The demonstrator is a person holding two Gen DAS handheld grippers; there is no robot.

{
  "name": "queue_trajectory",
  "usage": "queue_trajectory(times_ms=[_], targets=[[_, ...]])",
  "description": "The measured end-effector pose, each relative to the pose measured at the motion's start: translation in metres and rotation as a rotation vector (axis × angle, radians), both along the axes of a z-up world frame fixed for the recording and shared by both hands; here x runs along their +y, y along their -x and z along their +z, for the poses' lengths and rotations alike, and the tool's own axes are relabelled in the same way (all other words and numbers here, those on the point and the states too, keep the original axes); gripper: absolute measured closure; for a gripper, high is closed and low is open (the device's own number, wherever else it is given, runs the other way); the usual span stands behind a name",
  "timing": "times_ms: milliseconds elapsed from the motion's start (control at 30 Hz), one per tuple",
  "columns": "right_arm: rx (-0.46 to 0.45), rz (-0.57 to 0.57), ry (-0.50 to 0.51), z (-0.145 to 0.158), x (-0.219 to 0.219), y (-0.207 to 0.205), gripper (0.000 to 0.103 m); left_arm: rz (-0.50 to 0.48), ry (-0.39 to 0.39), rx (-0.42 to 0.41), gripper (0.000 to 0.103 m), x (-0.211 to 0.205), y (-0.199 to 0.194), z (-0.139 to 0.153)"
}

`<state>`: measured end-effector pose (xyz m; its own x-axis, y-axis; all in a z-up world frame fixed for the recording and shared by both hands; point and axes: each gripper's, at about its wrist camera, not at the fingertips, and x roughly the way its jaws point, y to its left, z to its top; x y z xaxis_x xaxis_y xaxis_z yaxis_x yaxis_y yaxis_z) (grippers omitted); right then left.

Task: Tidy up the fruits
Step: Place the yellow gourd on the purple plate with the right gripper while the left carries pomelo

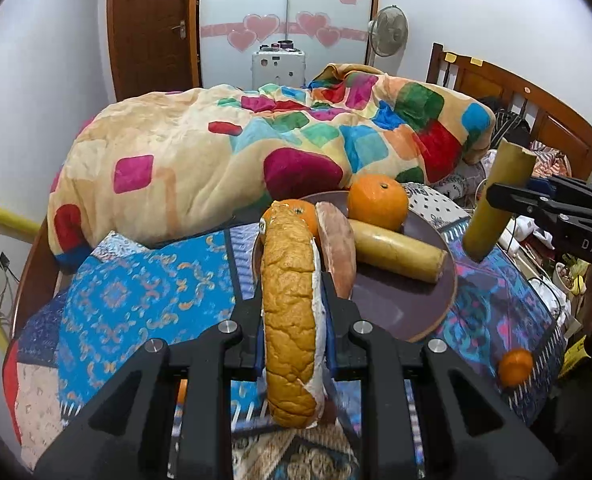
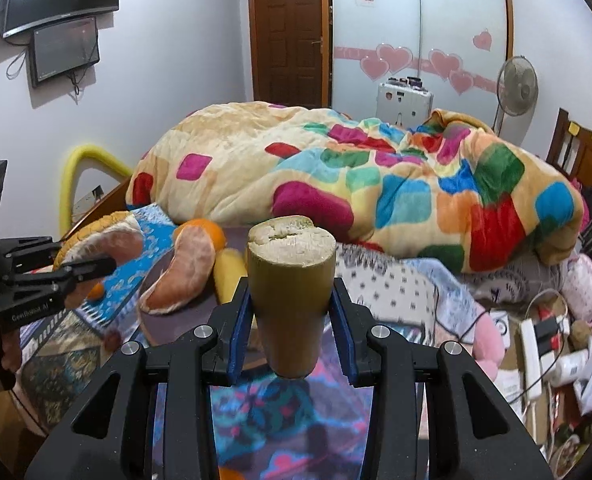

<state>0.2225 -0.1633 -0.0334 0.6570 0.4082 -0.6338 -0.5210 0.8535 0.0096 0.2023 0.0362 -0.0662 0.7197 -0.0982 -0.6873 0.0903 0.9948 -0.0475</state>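
My left gripper (image 1: pixel 292 280) is shut on a large pomelo wedge (image 1: pixel 290 320), held above the near rim of a purple plate (image 1: pixel 407 304). The plate holds two oranges (image 1: pixel 377 200), another pomelo wedge (image 1: pixel 337 248) and a sugarcane piece (image 1: pixel 399 250). My right gripper (image 2: pixel 292 300) is shut on a second sugarcane piece (image 2: pixel 290 280), held upright to the right of the plate; it also shows in the left wrist view (image 1: pixel 495 204). The left gripper appears at the left of the right wrist view (image 2: pixel 76 272). A small orange (image 1: pixel 515 366) lies on the bed cover at the right.
The plate rests on a blue patterned bed cover (image 1: pixel 136 292). A big colourful blanket (image 1: pixel 256 148) is heaped behind it. A wooden headboard (image 1: pixel 515 92) stands at the right. Clutter and a power strip (image 2: pixel 531 344) lie at the bed's right side.
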Motion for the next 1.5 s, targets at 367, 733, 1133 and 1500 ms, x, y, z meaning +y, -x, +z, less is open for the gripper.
queue_trajectory(times_ms=[367,733,1133,1500], targets=[[0.002,0.053,0.079,-0.022,0.035,-0.034,0.069,-0.02,0.005,-0.01,0.081,-0.008,-0.037,-0.012],[-0.01,0.101,0.128,-0.035,0.064,-0.036,0.067,-0.027,0.016,0.018,0.078,-0.005,-0.045,-0.024],[0.065,0.108,0.101,-0.043,0.067,-0.044,0.057,0.04,0.004,0.103,0.049,0.01,-0.056,-0.04],[0.059,0.116,0.072,-0.037,0.059,-0.028,0.044,0.032,0.018,0.097,0.041,0.011,-0.042,-0.034]])
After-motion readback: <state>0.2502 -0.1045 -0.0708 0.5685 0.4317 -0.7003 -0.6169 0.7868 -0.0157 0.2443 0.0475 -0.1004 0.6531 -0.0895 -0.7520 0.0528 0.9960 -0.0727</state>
